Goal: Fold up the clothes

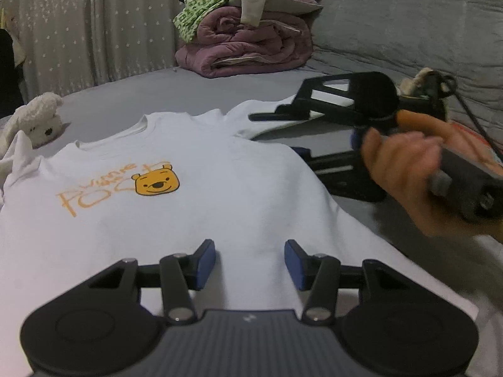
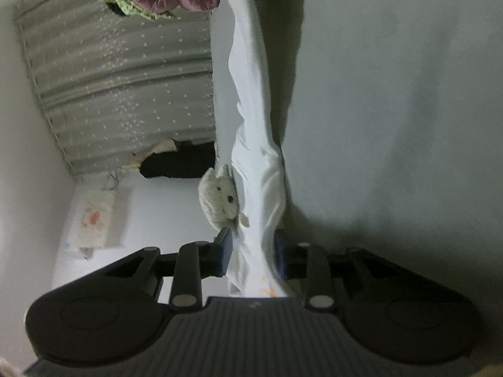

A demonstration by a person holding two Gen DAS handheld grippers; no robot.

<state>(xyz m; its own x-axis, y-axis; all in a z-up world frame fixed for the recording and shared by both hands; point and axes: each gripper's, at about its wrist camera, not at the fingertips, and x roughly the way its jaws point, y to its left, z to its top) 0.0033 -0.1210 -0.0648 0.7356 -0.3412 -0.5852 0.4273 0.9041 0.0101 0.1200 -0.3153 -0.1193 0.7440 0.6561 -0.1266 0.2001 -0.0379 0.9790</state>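
A white T-shirt point(image 1: 220, 204) with an orange bear print lies face up and flat on the grey bed point(image 1: 188, 94). My left gripper point(image 1: 250, 264) hovers open over the shirt's lower middle, with nothing between its pads. A hand point(image 1: 408, 172) holds my right gripper point(image 1: 273, 133) at the shirt's right shoulder, rolled on its side. One finger is above the sleeve and the other is at the shirt's edge. In the right wrist view the shirt point(image 2: 251, 125) runs between the pads of the right gripper point(image 2: 253, 249), which stand partly apart.
A white plush toy point(image 1: 41, 119) point(image 2: 220, 198) lies by the shirt's left sleeve. A pile of folded mauve quilt and clothes point(image 1: 251, 40) sits at the far side of the bed. A star-patterned curtain point(image 1: 94, 31) hangs behind. A grey quilt point(image 1: 408, 31) lies at right.
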